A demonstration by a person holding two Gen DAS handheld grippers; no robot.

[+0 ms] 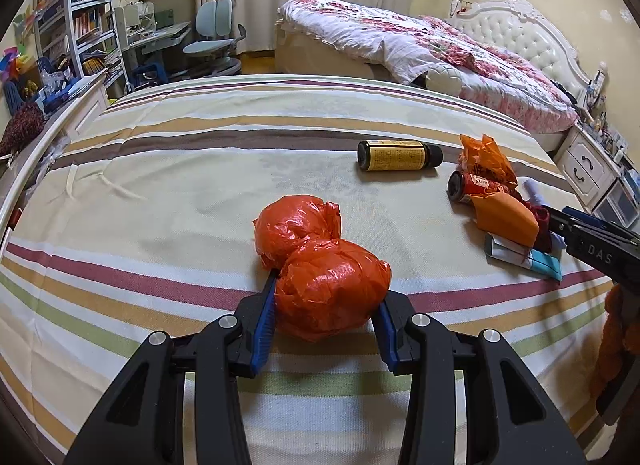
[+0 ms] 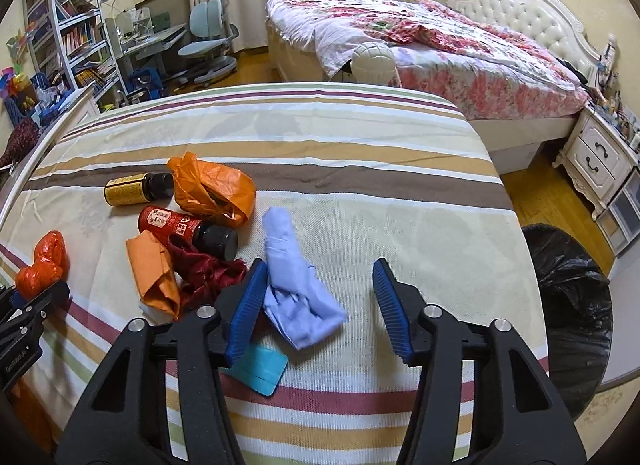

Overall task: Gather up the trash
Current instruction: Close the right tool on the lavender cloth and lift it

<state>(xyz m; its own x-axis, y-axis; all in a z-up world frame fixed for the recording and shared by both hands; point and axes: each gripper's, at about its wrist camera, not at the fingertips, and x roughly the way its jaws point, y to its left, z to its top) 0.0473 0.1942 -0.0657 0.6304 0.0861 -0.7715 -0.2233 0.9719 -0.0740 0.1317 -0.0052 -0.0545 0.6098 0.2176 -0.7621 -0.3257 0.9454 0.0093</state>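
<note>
While both grippers work the striped bedsheet (image 2: 360,193):
left gripper (image 1: 326,305): clamped on crumpled red-orange plastic bag (image 1: 320,257); slick film may slip.
right gripper (image 2: 320,285): jaws apart, only one pad beside pale blue crumpled cloth (image 2: 296,285) near sheet's front; may miss it.

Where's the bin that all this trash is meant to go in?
In the right wrist view, the bin with a black bag stands on the floor at the right, beside the striped bedcover's edge.

The teal card (image 2: 262,371) lies half hidden under the right fingers (image 2: 246,311).
</note>
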